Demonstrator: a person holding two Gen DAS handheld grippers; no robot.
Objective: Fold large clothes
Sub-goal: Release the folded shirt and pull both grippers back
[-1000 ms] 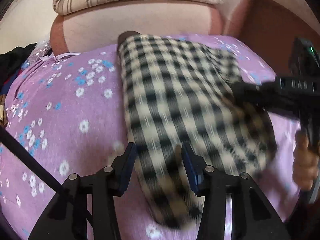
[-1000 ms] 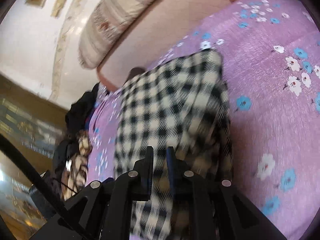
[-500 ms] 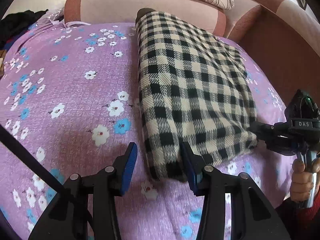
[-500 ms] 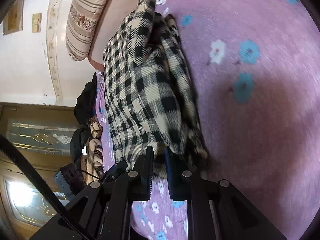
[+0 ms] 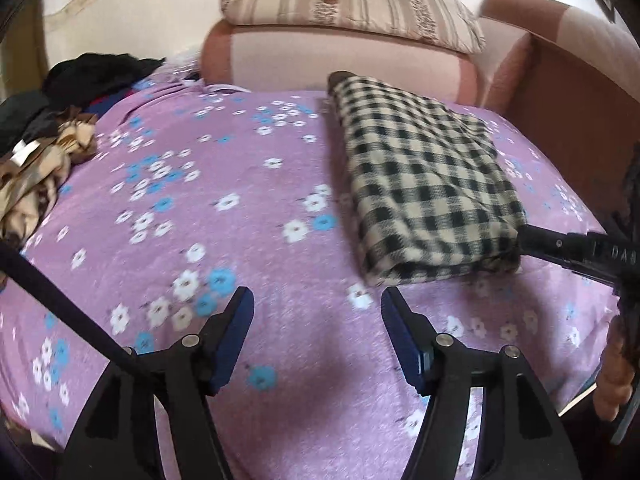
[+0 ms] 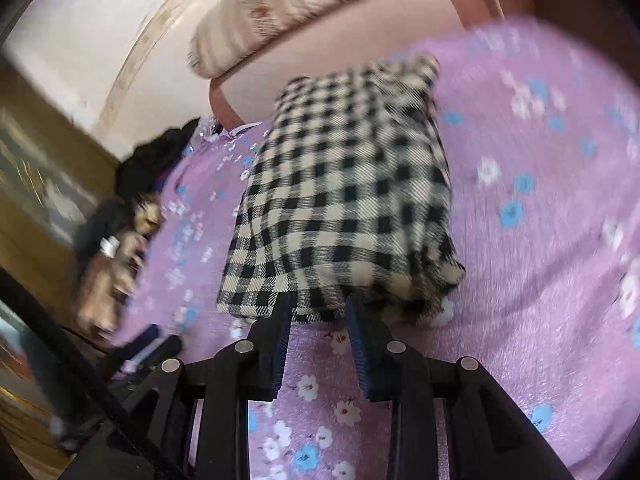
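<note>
A folded black-and-cream checked garment (image 5: 420,176) lies flat on the purple flowered bed cover (image 5: 200,208), towards the right and back. My left gripper (image 5: 316,300) is open and empty, just short of the garment's near left corner. In the right wrist view the garment (image 6: 348,192) lies straight ahead. My right gripper (image 6: 318,306) is open, its tips at the garment's near edge with nothing between the jaws. The right gripper also shows in the left wrist view (image 5: 560,244), touching the garment's near right corner.
A pink sofa back (image 5: 340,60) with a striped cushion (image 5: 352,0) runs behind the bed cover. A pile of dark and brown clothes (image 5: 40,136) lies at the left edge. A brown armrest (image 5: 580,92) rises on the right.
The garment was laid down flat. My left gripper opened wider and drew back from the garment. My right gripper let go of the garment and now stands open at its edge.
</note>
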